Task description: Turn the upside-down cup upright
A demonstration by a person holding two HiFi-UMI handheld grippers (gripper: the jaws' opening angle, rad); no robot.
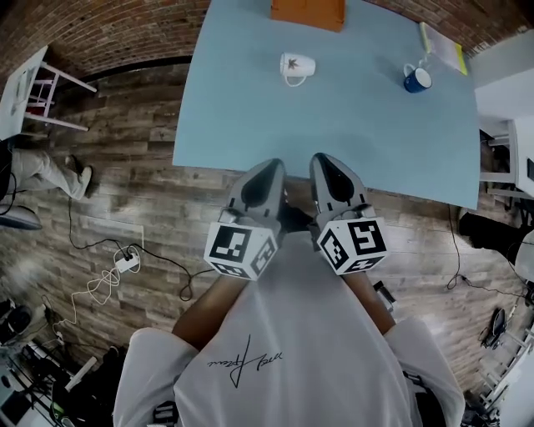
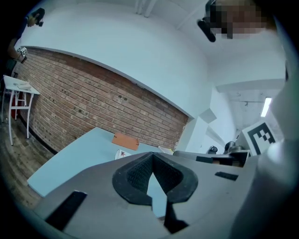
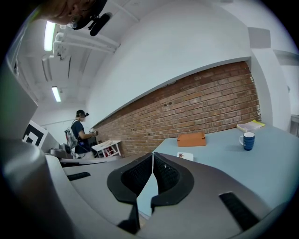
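A white cup [image 1: 298, 65] with a red leaf print and its handle toward me stands on the far middle of the light blue table [image 1: 250, 125]; no open mouth shows. It peeks over the jaws in the left gripper view [image 2: 122, 154] and in the right gripper view [image 3: 185, 156]. My left gripper [image 1: 271, 169] and right gripper [image 1: 322, 160] are side by side close to my chest, at the table's near edge and well short of the cup. Both are shut with nothing between the jaws [image 2: 152, 158] [image 3: 153, 155].
A blue mug [image 1: 416, 79] [image 3: 248, 140] stands upright at the far right, beside a yellow-green book [image 1: 442, 46]. An orange box [image 1: 307, 12] [image 2: 125, 140] lies at the far edge by the brick wall. Cables and a power strip [image 1: 125, 261] lie on the wooden floor. A person [image 3: 78, 133] stands far off.
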